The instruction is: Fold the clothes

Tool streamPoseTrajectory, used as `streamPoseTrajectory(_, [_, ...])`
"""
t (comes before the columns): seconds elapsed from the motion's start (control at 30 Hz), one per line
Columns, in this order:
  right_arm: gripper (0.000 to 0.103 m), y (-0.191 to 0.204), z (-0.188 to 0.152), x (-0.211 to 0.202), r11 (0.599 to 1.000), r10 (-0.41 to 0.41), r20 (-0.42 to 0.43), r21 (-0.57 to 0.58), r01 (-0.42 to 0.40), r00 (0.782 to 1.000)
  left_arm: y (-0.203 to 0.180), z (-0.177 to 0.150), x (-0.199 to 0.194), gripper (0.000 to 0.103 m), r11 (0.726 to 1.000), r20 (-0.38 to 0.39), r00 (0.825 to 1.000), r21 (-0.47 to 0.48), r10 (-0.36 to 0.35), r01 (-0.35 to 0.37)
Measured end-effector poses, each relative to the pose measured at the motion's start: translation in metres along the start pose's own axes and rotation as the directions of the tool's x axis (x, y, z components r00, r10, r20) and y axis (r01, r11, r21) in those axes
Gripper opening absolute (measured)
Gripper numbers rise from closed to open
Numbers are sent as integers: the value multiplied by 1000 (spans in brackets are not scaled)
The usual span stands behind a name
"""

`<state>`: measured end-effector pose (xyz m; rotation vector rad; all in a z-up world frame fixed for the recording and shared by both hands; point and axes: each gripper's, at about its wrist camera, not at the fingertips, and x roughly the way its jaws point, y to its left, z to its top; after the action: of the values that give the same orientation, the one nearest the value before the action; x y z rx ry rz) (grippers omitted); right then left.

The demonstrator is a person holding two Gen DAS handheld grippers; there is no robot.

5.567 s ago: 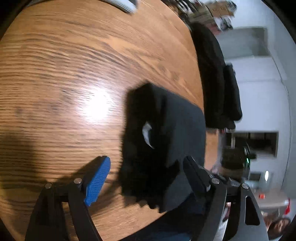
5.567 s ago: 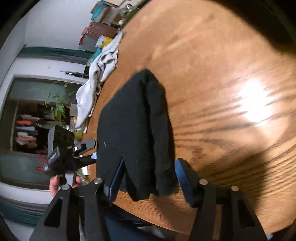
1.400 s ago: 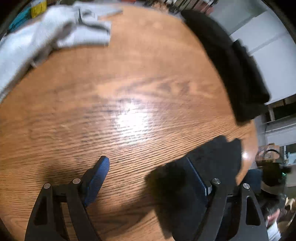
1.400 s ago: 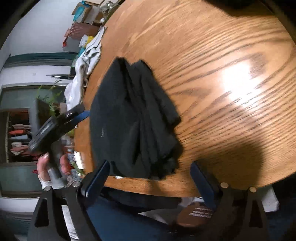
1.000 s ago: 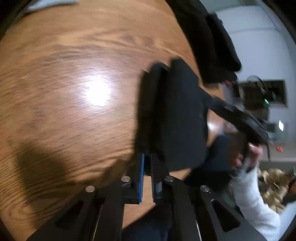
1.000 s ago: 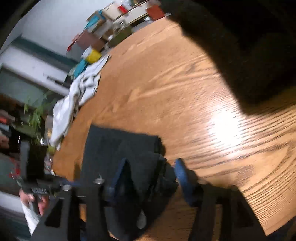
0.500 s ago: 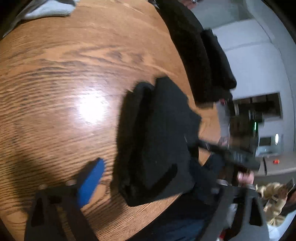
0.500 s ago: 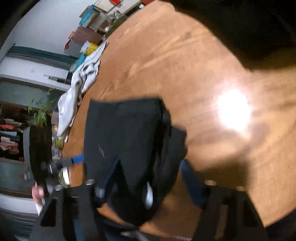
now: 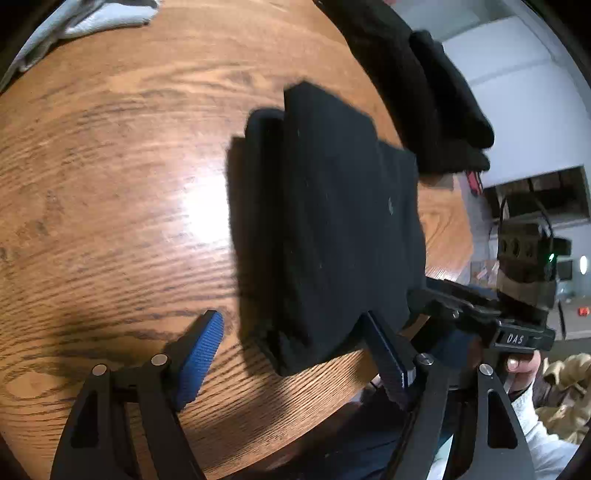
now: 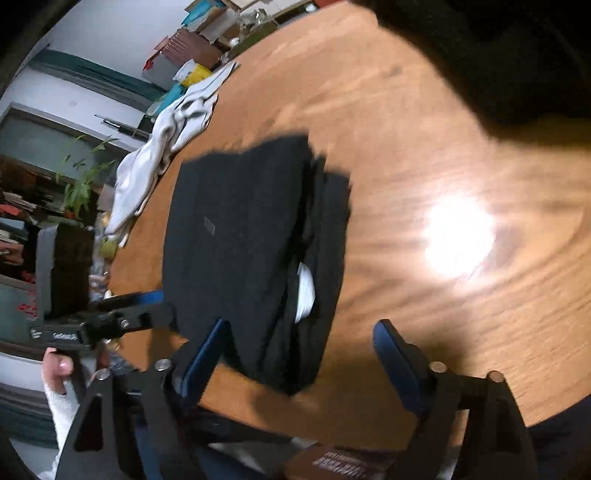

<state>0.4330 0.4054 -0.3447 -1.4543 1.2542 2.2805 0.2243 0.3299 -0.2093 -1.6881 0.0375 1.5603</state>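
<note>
A folded black garment lies flat on the round wooden table, near its front edge. My left gripper has its jaws opening; the garment's near edge sits between the blue pads, and neither pad presses on it. In the right wrist view the same garment shows a white label in its side fold. My right gripper also has its jaws opening, straddling the garment's near corner without touching it. Each gripper shows in the other's view, the right gripper and the left gripper, both held by a hand.
A heap of black clothes lies at the table's far right edge. It looms dark and close in the right wrist view. A light grey garment is bunched at the far left edge. Boxes and a plant stand beyond the table.
The left jaws, shut on the garment's edge a second ago, have spread wide and let go. The right jaws narrowed around the garment, then widened again. The garment now lies flat.
</note>
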Motion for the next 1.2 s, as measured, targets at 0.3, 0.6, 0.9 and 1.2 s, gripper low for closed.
streamPoseTrajectory(0.3, [73, 3, 12, -2, 999, -6, -23, -50, 4, 1000, -2, -2, -10, 60, 998, 17, 999, -47, -31, 32])
streamPoseTrajectory(0.6, [89, -32, 29, -20, 991, 75, 24, 107, -77, 997, 4, 19, -19, 78, 982, 201, 975, -176, 99, -64])
streamPoseTrajectory(0.9, [89, -28, 50, 3, 983, 138, -3, 125, -136, 990, -2, 32, -1, 78, 978, 153, 986, -203, 68, -36])
streamPoseTrajectory(1.2, [89, -17, 59, 19, 969, 244, -26, 42, -242, 970, -1, 13, -12, 78, 970, 135, 981, -181, -138, 161])
